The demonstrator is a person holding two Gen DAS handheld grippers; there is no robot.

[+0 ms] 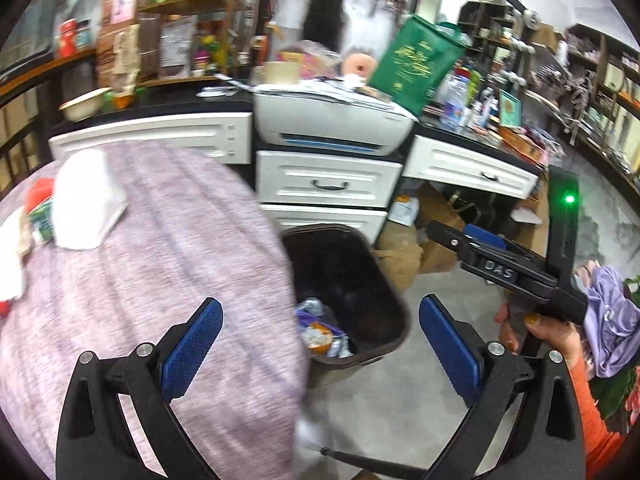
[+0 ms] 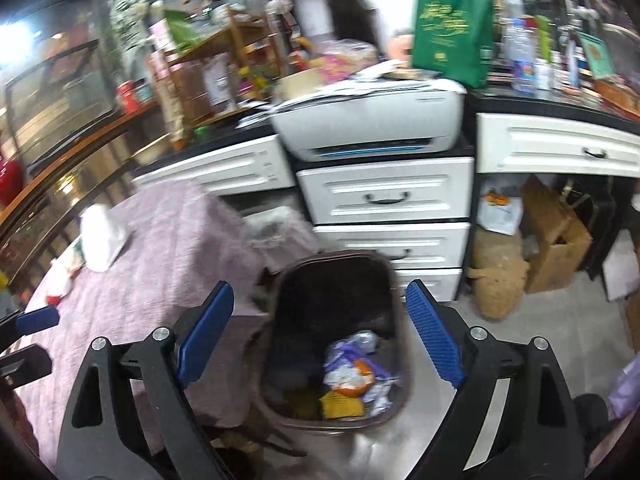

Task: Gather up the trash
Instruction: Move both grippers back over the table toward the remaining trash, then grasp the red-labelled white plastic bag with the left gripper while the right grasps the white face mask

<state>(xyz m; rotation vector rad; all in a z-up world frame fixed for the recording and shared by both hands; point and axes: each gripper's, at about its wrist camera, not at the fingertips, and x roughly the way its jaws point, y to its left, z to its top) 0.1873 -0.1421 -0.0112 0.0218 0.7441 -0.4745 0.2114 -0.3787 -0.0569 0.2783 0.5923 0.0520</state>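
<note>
A dark brown bin stands on the floor beside a round table with a purple cloth. Crumpled wrappers lie at its bottom. My left gripper hangs open and empty over the table edge and the bin's near rim. A hand holds my right gripper to the right of the bin. In the right wrist view that gripper is open and empty above the bin, with silver, purple and yellow trash inside. A white crumpled paper and red and green wrappers lie on the table's far left.
White drawers with a printer on top stand right behind the bin. A green bag leans on the cluttered counter. Cardboard boxes and a tan sack sit under the desk on the right. Grey floor lies in front of the bin.
</note>
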